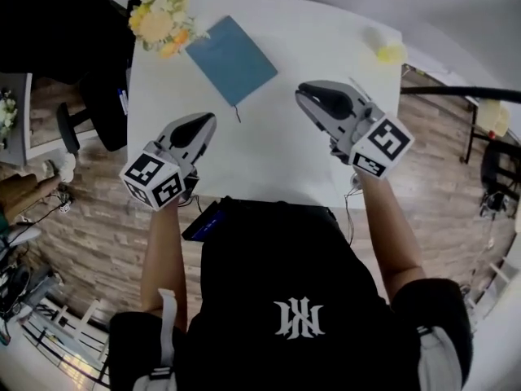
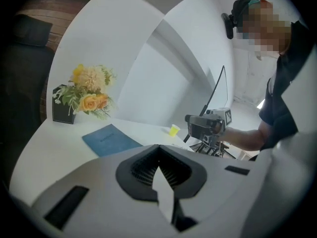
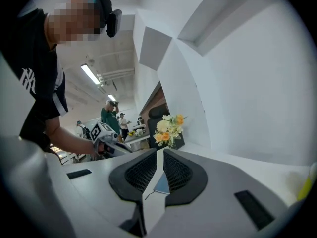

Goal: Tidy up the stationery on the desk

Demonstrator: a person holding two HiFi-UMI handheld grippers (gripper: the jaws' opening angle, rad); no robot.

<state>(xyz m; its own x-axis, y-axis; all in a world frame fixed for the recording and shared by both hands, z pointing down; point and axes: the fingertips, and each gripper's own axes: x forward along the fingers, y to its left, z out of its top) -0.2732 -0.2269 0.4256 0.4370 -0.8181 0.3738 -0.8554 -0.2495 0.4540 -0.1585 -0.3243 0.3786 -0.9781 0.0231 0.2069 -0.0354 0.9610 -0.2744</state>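
A blue notebook (image 1: 232, 59) lies flat on the white desk (image 1: 269, 161), towards the back left. Near the back right corner sits a small yellow cup (image 1: 391, 53). My left gripper (image 1: 210, 119) hovers over the desk's left front, just short of the notebook, shut and holding nothing. My right gripper (image 1: 301, 94) is at the right, pointing towards the notebook's right side, jaws together and empty. The left gripper view has the notebook (image 2: 110, 140) and cup (image 2: 174, 130) beyond the shut jaws. In the right gripper view a sliver of notebook (image 3: 162, 185) shows between the jaws.
A bunch of yellow and orange flowers (image 1: 163, 15) in a dark box stands at the desk's back left corner. A black chair (image 1: 98, 96) is beside the desk's left edge. A dark flat object (image 1: 203, 221) sticks out under the front edge. People stand far off (image 3: 111, 115).
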